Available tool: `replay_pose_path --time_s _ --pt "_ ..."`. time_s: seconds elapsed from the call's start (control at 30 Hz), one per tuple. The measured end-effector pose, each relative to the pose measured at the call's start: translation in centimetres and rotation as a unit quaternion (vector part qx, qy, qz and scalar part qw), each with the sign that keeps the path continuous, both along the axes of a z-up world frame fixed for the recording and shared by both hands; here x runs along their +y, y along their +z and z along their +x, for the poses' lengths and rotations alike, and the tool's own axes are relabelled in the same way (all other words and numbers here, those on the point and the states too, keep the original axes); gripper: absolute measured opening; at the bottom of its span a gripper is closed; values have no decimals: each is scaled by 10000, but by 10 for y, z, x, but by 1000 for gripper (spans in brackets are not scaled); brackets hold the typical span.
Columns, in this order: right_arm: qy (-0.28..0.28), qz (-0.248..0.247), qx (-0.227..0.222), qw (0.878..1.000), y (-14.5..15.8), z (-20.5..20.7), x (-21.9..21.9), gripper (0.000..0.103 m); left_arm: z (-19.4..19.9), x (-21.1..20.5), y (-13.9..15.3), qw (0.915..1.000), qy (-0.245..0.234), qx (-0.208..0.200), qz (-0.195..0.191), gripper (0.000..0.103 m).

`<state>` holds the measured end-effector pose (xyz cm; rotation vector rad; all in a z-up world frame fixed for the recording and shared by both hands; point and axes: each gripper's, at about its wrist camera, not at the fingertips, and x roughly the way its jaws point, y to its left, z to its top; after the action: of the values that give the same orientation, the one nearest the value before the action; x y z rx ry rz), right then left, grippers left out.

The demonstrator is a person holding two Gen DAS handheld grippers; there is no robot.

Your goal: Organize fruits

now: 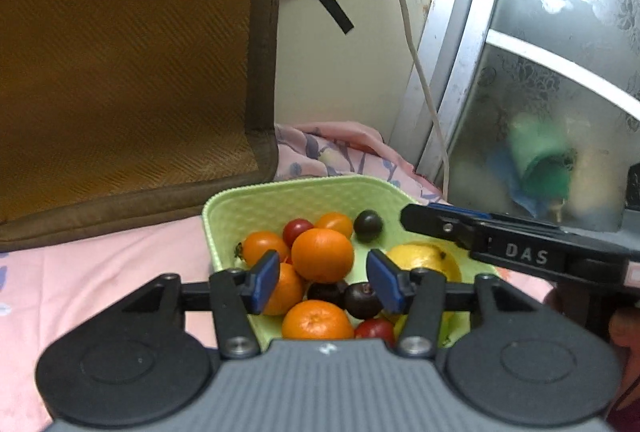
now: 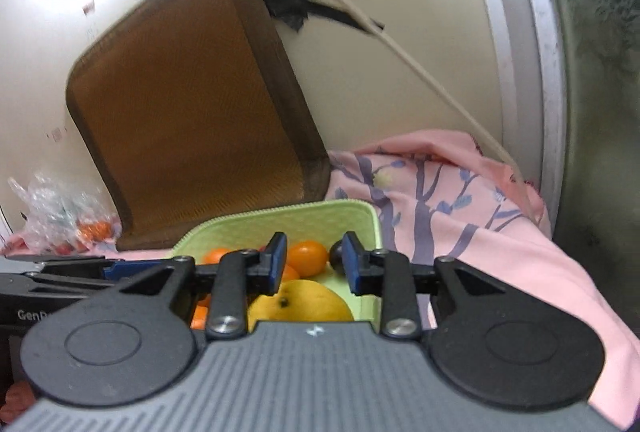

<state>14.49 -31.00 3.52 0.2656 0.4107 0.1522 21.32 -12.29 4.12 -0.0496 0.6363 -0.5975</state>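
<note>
Two tongs hang over the green tray (image 1: 224, 207), both open and empty. The left tongs (image 1: 323, 282) is nearer to the fruit: a round orange (image 1: 322, 255) lies straight ahead between its blue pads (image 1: 266, 280), on top of the pile. The right tongs (image 2: 316, 264) is above the yellow lemon (image 2: 312, 302). The fruits look smooth, small and round, so they may roll.

White letters "DAS" stood on the black plastic right gripper (image 1: 424, 218); cut-off pale letters "GenD" stood on the black plastic left gripper (image 2: 120, 268).
</note>
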Motion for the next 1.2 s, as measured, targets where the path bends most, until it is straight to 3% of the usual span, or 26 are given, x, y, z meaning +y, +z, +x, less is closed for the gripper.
replay_pose_path --time_s 0.13,0.27,0.33,0.53,0.57,0.6,0.67,0.8,0.87,1.0,1.2 --pt "-28 357 -205 9991 7 -47 6 33 -29 18 18 9996 131 -181 -157 50" --pt "-78 736 -174 9971 -4 -106 20 34 -79 29 25 9990 258 -371 1 59" --pt "-154 918 -101 9956 -10 -134 27 51 -104 33 25 9989 273 -374 82 61" --pt "-410 1107 37 9930 -17 -203 48 53 -176 43 23 9982 378 -362 299 67" --pt "-451 1147 66 9924 -17 -212 51 53 -186 44 23 9979 398 -362 356 73" --pt "-479 1197 99 9916 -18 -220 53 55 -196 45 23 9976 421 -388 394 81" --pt "-511 1278 167 9903 -21 -233 59 56 -217 47 24 9966 492 -482 449 83" --pt "-482 1342 376 9891 -26 -255 67 58 -252 52 23 9952 650 -522 504 100" --pt "-428 1403 447 9882 -28 -264 69 60 -268 53 23 9936 769 -573 606 103" --pt "-402 1503 418 9869 -23 -280 66 61 -290 56 26 9910 946 -620 712 103" --pt "-464 1405 74 9890 -15 -300 65 75 -313 61 35 9866 1221 -751 780 103"
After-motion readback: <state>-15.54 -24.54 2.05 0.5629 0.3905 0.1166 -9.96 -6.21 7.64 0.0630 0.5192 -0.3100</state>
